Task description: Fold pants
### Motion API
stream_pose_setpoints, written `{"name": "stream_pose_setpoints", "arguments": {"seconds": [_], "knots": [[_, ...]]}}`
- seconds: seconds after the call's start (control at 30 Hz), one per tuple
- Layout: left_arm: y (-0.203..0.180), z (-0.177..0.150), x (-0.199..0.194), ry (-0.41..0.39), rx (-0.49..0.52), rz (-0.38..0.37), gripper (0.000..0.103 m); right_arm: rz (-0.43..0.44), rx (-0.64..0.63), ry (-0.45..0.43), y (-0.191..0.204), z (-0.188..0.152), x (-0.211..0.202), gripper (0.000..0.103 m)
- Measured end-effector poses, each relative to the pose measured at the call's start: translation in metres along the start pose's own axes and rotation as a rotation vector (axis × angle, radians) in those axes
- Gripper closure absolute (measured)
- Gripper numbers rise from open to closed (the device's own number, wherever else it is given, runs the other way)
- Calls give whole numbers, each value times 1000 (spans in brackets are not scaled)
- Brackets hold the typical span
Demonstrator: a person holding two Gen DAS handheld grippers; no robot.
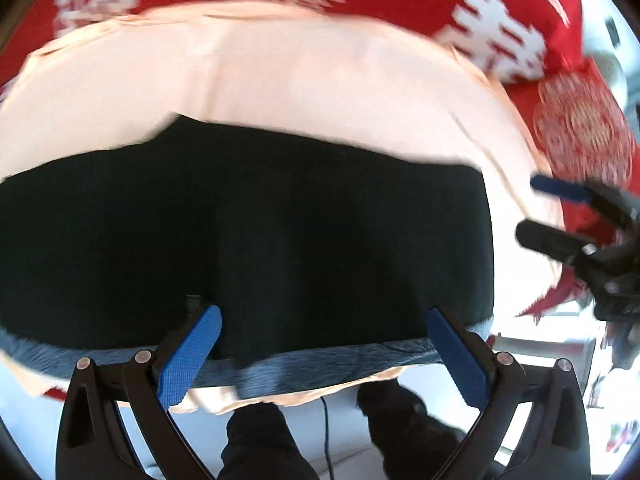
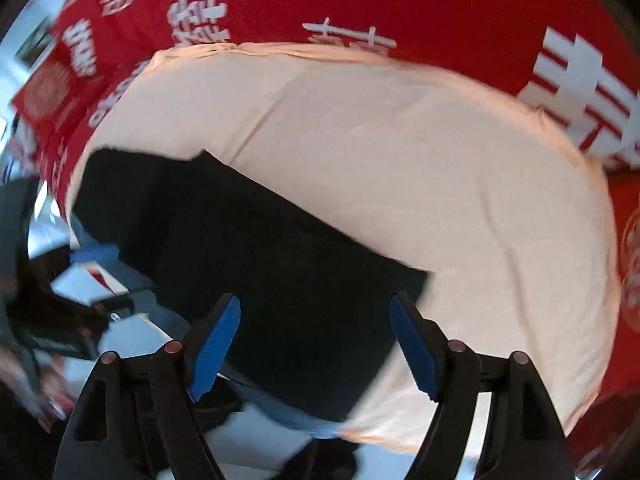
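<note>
The black pants (image 1: 248,224) lie folded into a flat block on the peach cloth (image 1: 320,80), near its front edge, with a blue-grey fuzzy lining (image 1: 320,360) showing along their near edge. My left gripper (image 1: 324,356) is open and empty, just above that near edge. My right gripper (image 2: 316,348) is open and empty over the right end of the pants (image 2: 260,260). It also shows in the left wrist view (image 1: 532,208), off the right end of the pants. The left gripper shows blurred at the left of the right wrist view (image 2: 96,276).
The peach cloth (image 2: 440,180) covers a table spread with a red cloth (image 2: 400,0) with white characters. The table's front edge runs just below the pants. The person's dark legs and shoes (image 1: 400,412) stand on the pale floor below.
</note>
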State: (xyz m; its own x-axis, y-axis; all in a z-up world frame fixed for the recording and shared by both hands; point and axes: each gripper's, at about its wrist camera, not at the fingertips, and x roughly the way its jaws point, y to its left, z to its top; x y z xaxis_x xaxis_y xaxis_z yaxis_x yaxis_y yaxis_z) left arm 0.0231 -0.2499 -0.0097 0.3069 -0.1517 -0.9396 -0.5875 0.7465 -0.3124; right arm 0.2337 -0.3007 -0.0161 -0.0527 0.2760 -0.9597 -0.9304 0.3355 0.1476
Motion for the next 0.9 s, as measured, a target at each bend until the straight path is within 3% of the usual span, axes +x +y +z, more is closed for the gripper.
{"name": "stream_pose_setpoints", "arguments": {"seconds": [0.1,0.3,0.43,0.5,0.53,0.63,0.7,0.8,0.9], "knots": [[15,-1,30,66,-43,83,0,14,-82,-22,-15,-12,-4,23],[56,6,42,75,-263,53,0,104,-316,-14,-9,-17,14,23],[55,7,39,61,-276,93,0,122,-369,36,-3,-9,58,21],[51,5,30,42,-281,129,0,160,-359,46,-10,-7,75,14],[49,2,24,31,-293,132,0,179,-366,46,-9,-6,75,7],[54,-5,11,3,-380,109,0,179,-440,85,-1,-10,57,7],[58,-11,7,-1,-451,94,0,217,-438,64,-1,-19,31,7],[69,-28,-9,-14,-480,124,0,284,-516,80,12,-43,12,7],[70,-39,-23,-30,-514,158,0,329,-605,124,24,-68,22,7]]}}
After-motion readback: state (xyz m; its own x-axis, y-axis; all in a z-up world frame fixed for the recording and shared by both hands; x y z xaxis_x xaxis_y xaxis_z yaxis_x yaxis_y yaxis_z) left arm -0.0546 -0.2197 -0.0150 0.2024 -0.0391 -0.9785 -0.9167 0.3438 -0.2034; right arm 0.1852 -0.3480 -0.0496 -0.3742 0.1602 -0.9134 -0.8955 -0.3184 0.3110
